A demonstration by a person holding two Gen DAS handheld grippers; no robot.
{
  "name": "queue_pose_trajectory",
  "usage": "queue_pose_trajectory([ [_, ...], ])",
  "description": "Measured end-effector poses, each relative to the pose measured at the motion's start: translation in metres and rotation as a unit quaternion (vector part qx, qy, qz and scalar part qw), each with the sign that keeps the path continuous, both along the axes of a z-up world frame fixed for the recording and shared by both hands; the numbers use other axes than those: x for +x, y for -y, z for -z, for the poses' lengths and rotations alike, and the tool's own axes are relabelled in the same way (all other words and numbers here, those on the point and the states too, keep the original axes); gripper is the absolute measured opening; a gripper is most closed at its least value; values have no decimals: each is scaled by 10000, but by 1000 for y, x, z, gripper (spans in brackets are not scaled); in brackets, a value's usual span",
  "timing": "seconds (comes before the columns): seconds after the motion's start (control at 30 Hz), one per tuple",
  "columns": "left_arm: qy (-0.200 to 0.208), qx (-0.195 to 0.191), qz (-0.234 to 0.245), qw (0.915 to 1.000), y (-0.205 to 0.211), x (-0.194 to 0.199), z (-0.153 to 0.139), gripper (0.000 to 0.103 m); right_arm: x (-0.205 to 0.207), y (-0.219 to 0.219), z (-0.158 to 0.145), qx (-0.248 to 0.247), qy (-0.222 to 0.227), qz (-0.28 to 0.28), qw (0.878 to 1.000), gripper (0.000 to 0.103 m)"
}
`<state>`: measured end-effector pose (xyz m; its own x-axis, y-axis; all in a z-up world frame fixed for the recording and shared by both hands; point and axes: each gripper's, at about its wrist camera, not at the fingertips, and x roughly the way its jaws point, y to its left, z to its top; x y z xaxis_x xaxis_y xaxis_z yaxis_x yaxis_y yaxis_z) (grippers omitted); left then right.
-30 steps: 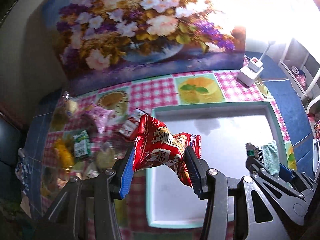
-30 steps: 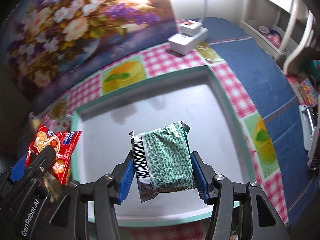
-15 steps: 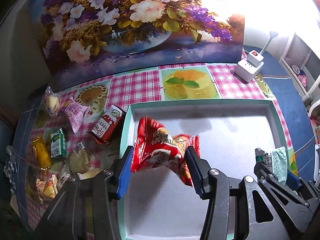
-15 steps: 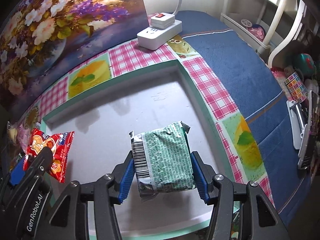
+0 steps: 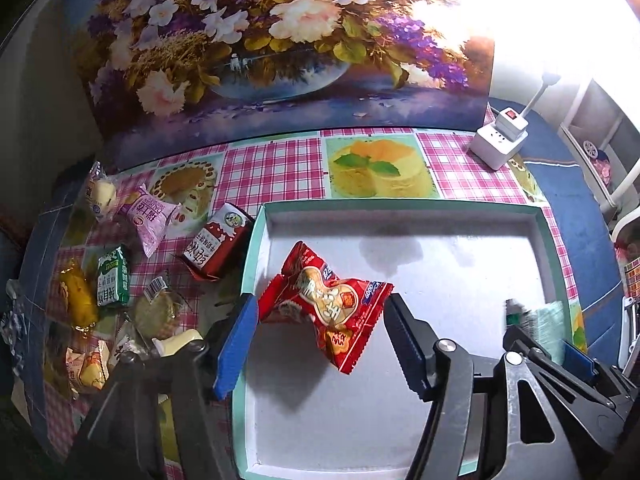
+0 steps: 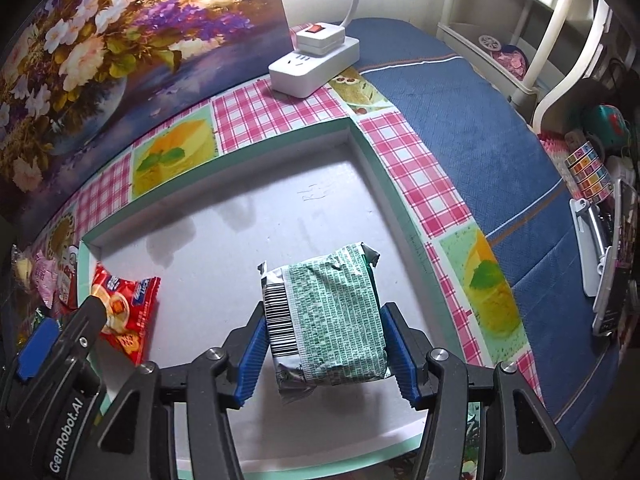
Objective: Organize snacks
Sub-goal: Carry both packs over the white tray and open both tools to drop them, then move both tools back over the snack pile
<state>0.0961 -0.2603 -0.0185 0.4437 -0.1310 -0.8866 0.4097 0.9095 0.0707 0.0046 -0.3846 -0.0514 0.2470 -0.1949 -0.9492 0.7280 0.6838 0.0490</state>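
Red packet (image 5: 326, 307) lies in the tray (image 5: 256, 248), loose between my left gripper (image 5: 320, 344)'s just-widened jaws. At three o'clock, my right gripper (image 6: 326, 350), jaws easing apart, brackets the green packet (image 6: 328, 312).

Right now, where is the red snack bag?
In the left wrist view, the red snack bag lies inside the white tray, near its left wall, between the open fingers.
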Motion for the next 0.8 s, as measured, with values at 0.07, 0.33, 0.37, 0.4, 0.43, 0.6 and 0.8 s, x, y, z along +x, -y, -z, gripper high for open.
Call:
queue_pose_trajectory([
  [0.07, -7, -3, -28, 10000, -2, 1, 0, 67, 1, -1, 0, -10, 15, -25, 10000, 72],
  [0.33, 216, -80, -172, 9996, -20, 2, -6, 85, 2, -3, -9, -154, 99, -169, 9997, 96],
  [0.37, 230, -98, -205, 9995, -23, 2, -7, 85, 3, -3, -10, -152, 118, -182, 9996, 98],
  [0.4, 258, -115, -261, 9993, -26, 3, -8, 85, 2, -3, -10, -147, 134, -175, 9996, 103],
  [0.43, 288, -117, -282, 9991, -29, 3, -9, 86, 2, -3, -11, -146, 168, -172, 9996, 103],
  [0.6, 471, -125, -312, 9983, -42, 3, -15, 100, 3, -7, -15, -126, 320, -250, 9991, 103],
  [0.8, 682, -252, -434, 9964, -61, 5, -30, 100, 7, -18, -24, -248, 633, -513, 9964, 103],
])
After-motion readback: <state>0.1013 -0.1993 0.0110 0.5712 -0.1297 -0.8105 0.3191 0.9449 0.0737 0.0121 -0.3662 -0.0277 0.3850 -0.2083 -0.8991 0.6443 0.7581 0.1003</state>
